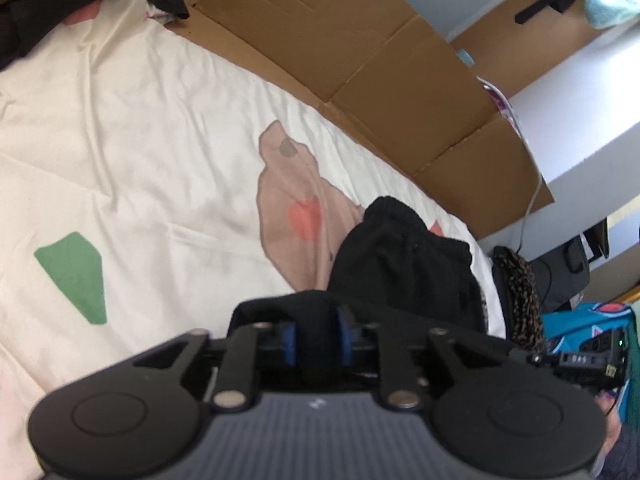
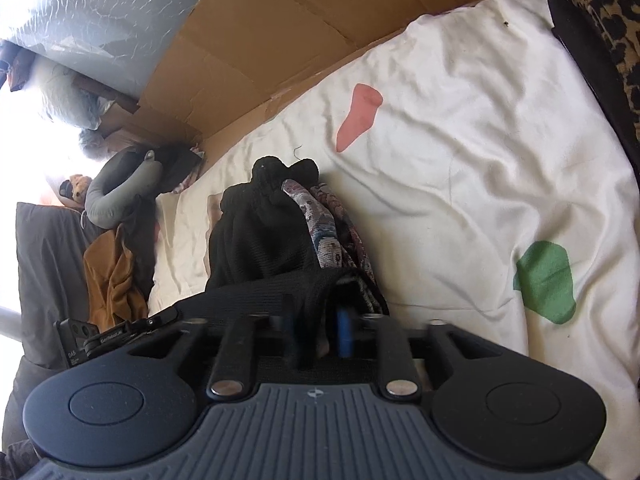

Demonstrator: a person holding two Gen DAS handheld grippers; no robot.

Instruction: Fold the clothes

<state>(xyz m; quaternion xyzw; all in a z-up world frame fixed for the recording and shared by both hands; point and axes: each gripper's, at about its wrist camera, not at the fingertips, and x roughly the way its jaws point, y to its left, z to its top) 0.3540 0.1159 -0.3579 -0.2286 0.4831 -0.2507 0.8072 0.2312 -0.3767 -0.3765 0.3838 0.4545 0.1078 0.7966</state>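
A black knitted garment (image 1: 400,256) lies bunched on the white bed sheet (image 1: 140,140) printed with coloured patches. Its near edge runs back between the blue pads of my left gripper (image 1: 317,338), whose jaws stand apart with the cloth loose in the gap. In the right wrist view the same black garment (image 2: 256,240) is heaped over a patterned cloth (image 2: 332,232). Its hem drapes across my right gripper (image 2: 318,334) and hides the left pad. The right pad (image 2: 344,332) stands clear of the cloth, so the jaws are open.
Flattened cardboard (image 1: 360,40) lines the wall behind the bed. A leopard-print fabric (image 1: 518,292) sits at the bed's edge and dark clothes (image 1: 60,0) at the far corner. A grey neck pillow (image 2: 116,192) and a mustard cloth (image 2: 112,280) lie left of the sheet (image 2: 460,160).
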